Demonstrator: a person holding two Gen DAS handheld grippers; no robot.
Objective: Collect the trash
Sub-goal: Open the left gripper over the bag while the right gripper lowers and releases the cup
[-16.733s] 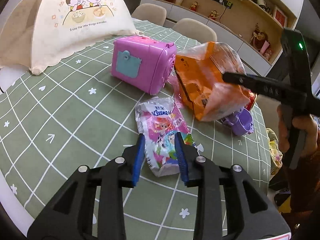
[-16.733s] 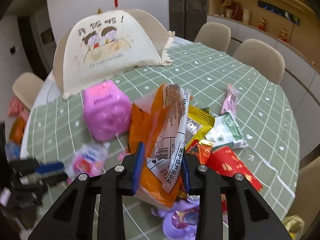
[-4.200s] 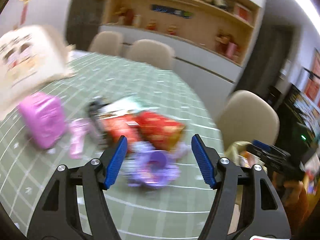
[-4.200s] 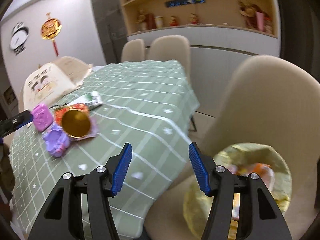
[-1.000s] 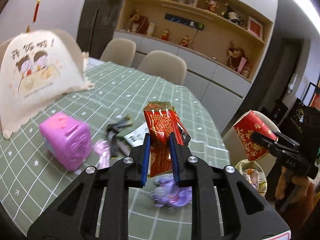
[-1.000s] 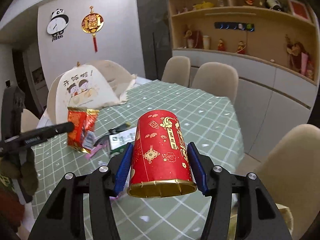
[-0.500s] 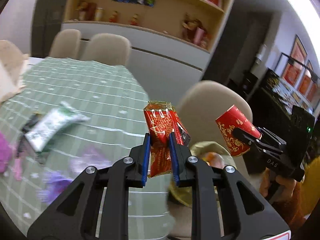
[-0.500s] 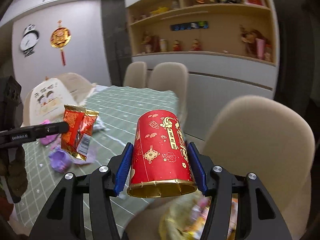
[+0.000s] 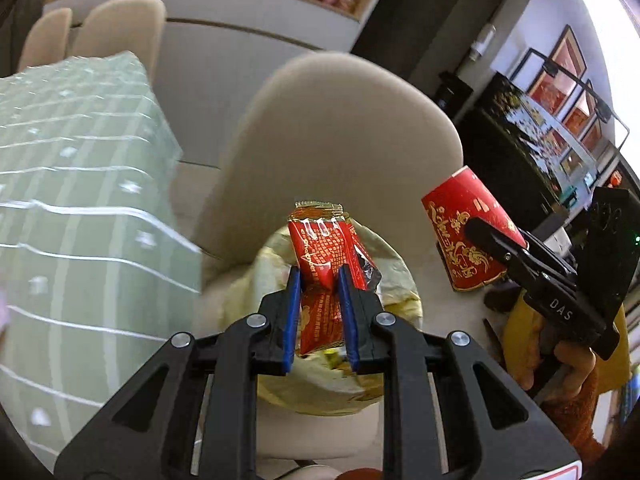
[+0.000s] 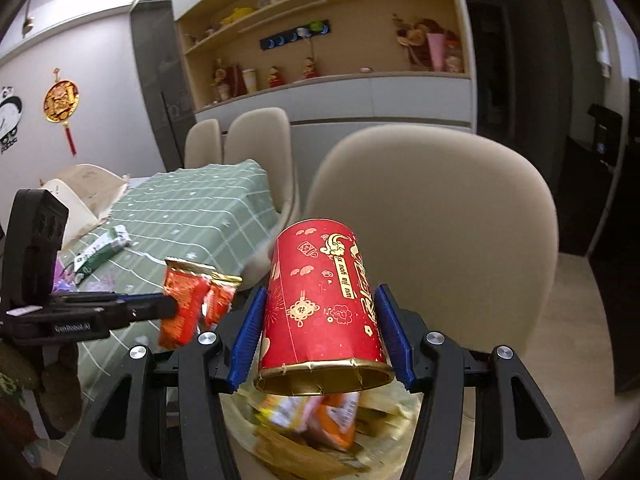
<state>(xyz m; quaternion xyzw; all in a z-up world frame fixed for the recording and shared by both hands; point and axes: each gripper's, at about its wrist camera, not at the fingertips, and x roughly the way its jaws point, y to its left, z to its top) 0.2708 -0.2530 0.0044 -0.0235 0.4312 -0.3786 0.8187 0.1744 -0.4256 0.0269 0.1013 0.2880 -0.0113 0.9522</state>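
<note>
**Both fingers loaded above the trash bag**

Fingers of the left gripper stand narrowly apart and are clamped on a red snack wrapper, whose gold crimped top sticks up past the blue pads. Fingers of the right gripper stand wide and press on both sides of a red paper cup printed with gold patterns; the cup lies tilted, its gold-rimmed open mouth toward the camera.

Directly below both loads sits a yellowish trash bag, open at the top. In the right wrist view, wrappers in orange, yellow and pink lie blurred inside it. Neither the snack wrapper nor the cup touches the bag as far as can be told.

The left wrist view shows the right gripper at the right edge, carried by a hand in a fuzzy orange sleeve, with the cup held beside the bag's opening. The right wrist view shows the left gripper at the left edge, the wrapper hanging from its tip just beside the cup.

Behind the bag stands a beige chair. Left of the chair is the worktop, covered in a green checked cloth; a green-and-white packet lies on it, well apart from the bag. Further chairs and a wall shelf of ornaments stand beyond.
</note>
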